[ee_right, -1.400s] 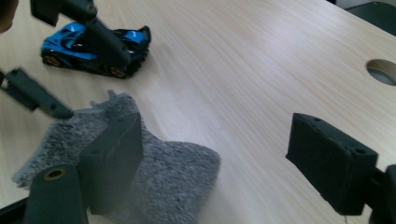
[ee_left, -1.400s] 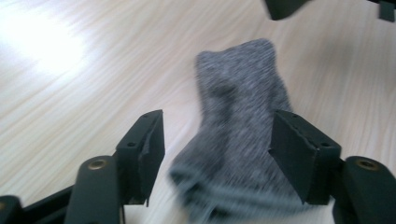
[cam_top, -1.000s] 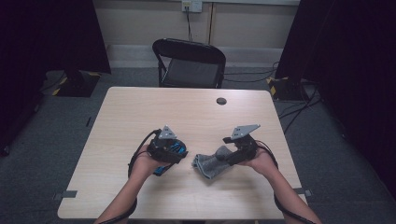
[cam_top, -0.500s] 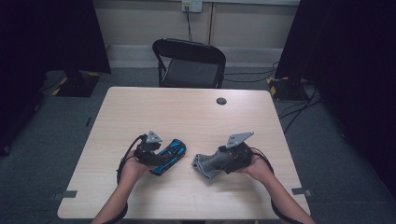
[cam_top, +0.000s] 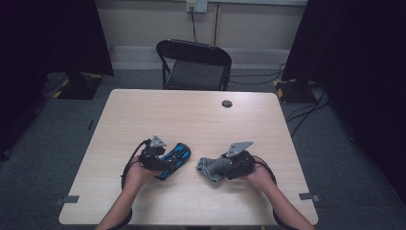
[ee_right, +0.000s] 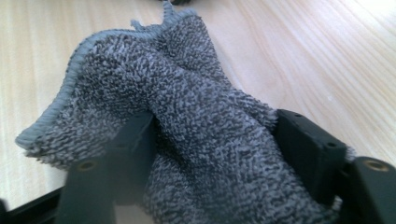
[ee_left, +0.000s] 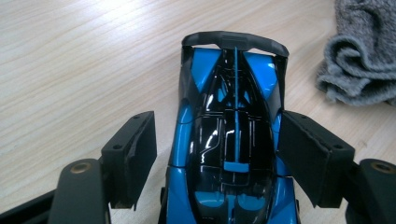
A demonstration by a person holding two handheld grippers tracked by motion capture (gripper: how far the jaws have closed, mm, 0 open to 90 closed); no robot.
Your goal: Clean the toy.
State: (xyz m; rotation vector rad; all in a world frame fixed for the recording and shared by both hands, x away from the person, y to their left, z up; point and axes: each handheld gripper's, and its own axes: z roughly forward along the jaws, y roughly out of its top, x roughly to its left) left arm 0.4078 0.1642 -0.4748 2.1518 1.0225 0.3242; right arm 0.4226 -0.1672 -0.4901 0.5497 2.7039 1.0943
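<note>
the blue toy car lies on the counter between the left gripper's open jaws, which have just been widening; nudged, it could roll. the right gripper, just closing, bunches the grey cloth, which could slip free.

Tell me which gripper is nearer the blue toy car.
Left. The left gripper has its jaws on either side of the blue toy car; the right gripper is off to its side, at the grey cloth.
</note>
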